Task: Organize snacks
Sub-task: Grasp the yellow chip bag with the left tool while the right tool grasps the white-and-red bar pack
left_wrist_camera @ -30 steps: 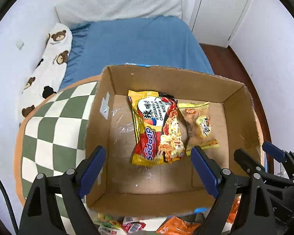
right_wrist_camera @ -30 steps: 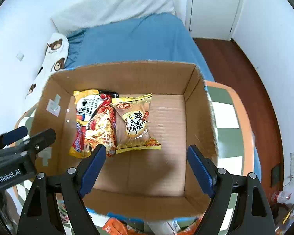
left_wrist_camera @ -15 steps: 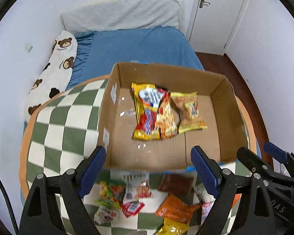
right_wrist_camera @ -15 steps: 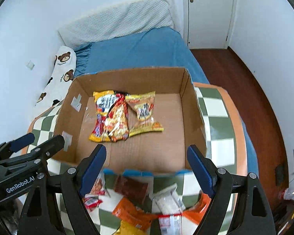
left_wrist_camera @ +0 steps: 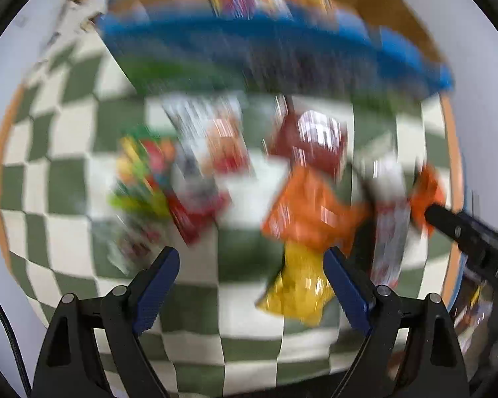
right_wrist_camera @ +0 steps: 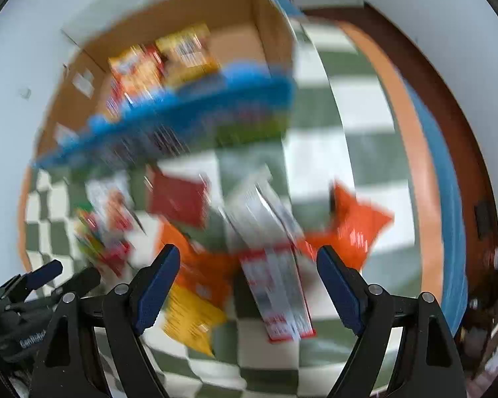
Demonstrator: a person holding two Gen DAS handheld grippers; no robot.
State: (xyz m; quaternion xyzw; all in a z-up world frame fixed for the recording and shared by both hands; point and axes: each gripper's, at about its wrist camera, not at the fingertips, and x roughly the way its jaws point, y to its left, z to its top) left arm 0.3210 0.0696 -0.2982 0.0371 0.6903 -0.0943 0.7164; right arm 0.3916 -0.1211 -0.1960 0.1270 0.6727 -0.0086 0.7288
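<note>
White walls [right_wrist_camera: 431,6], dark wood floor [right_wrist_camera: 448,106], green-checked tabletop [left_wrist_camera: 63,179].

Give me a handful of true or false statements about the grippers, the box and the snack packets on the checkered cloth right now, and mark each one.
1. Both the left gripper and the right gripper are open and empty. True.
2. The cardboard box is empty. False: at least two packets lie inside it.
3. Loose snack packets lie on the checkered cloth in front of the box. True.
4. The yellow packet is inside the box. False: it lies on the cloth near the left gripper.
5. The right gripper is clamped on the white and red packet. False: its jaws stand wide apart around it.
</note>
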